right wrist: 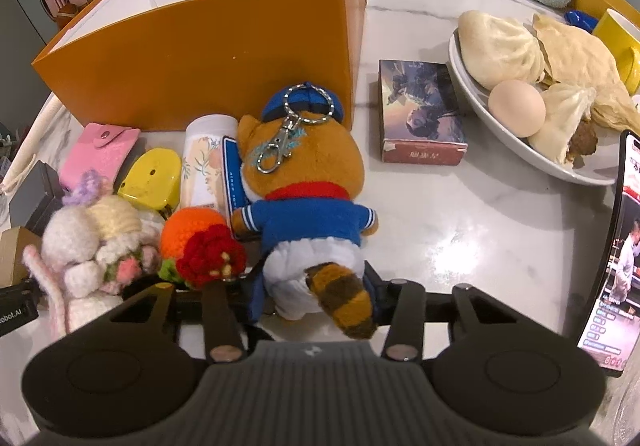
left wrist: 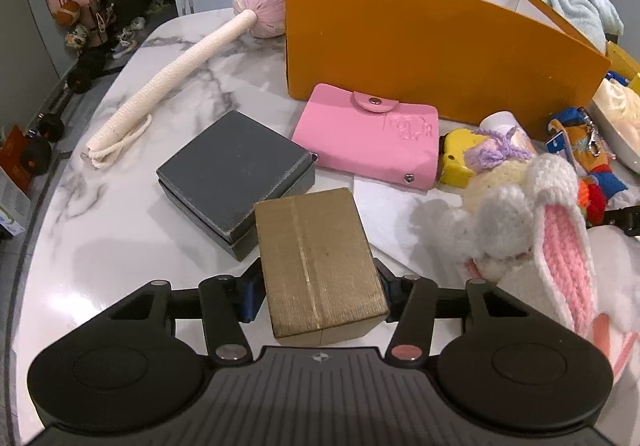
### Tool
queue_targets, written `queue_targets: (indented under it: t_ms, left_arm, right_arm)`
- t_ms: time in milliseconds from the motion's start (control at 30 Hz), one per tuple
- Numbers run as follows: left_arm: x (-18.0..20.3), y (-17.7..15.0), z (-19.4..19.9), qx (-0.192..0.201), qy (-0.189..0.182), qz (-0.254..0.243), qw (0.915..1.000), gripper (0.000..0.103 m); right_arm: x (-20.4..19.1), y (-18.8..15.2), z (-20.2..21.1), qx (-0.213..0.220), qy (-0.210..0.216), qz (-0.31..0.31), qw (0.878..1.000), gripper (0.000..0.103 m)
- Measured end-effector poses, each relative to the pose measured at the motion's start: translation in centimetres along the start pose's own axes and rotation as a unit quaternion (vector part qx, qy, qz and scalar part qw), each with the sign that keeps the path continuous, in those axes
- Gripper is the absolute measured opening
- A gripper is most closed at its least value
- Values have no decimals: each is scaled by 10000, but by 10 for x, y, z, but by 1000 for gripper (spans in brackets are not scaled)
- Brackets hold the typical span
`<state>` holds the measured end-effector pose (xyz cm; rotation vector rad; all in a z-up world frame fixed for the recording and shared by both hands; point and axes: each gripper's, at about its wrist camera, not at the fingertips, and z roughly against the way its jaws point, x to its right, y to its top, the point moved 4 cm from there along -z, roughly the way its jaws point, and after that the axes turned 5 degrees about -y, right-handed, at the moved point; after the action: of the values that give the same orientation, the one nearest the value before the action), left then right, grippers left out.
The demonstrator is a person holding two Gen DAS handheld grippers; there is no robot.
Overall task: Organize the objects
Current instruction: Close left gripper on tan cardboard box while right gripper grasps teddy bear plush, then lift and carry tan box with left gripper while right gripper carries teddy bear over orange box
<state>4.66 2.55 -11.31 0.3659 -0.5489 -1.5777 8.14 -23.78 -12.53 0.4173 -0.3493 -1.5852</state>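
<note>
In the left wrist view my left gripper [left wrist: 320, 286] is shut on a tan cardboard box [left wrist: 316, 258], its pads pressing both long sides. The box sits low over the marble table [left wrist: 120, 238], beside a grey box [left wrist: 236, 170]. In the right wrist view my right gripper [right wrist: 314, 290] is shut on a plush raccoon [right wrist: 304, 182] in a blue shirt with a metal keyring; the pads squeeze its white trousers near the striped tail. The open orange storage box [left wrist: 420, 46] [right wrist: 200, 54] stands behind both.
A pink wallet [left wrist: 368, 134], a crochet rabbit [left wrist: 532, 230] and a rope-handled pink mallet [left wrist: 180, 78] lie around the left gripper. On the right are crochet fruit [right wrist: 188, 230], a white tube [right wrist: 204, 162], a card box [right wrist: 420, 114], a bowl of buns [right wrist: 484, 122] and an upright phone [right wrist: 616, 254].
</note>
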Motion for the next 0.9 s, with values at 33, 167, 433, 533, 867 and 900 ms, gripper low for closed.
queue_targets:
  t_ms: [33,167,433,533,867,900]
  left_arm:
    - [0,0,1,8,-78,50,10000,61]
    - [0,0,3,-3,-286,138,9995,58]
    - [2,-2,10,-40,-557,189,9983,58]
    - [2,2,16,51,-603,179,9980,57]
    - [6,16,36,429,-630,73,9971,57]
    - [7,17,38,462,-622,23,9970,57]
  right_arm:
    - [-1,0,0,9,7,4,10000,46]
    - [-4,-1,1,29,0,49,10000,44]
    - [-4,1,5,76,6,109,9999,43]
    - [-4,2,9,105,36,104,9999,42]
    - [-3,10,26,316,216,-34,9993,40]
    - [-2,11,28,333,240,-54,9991,40]
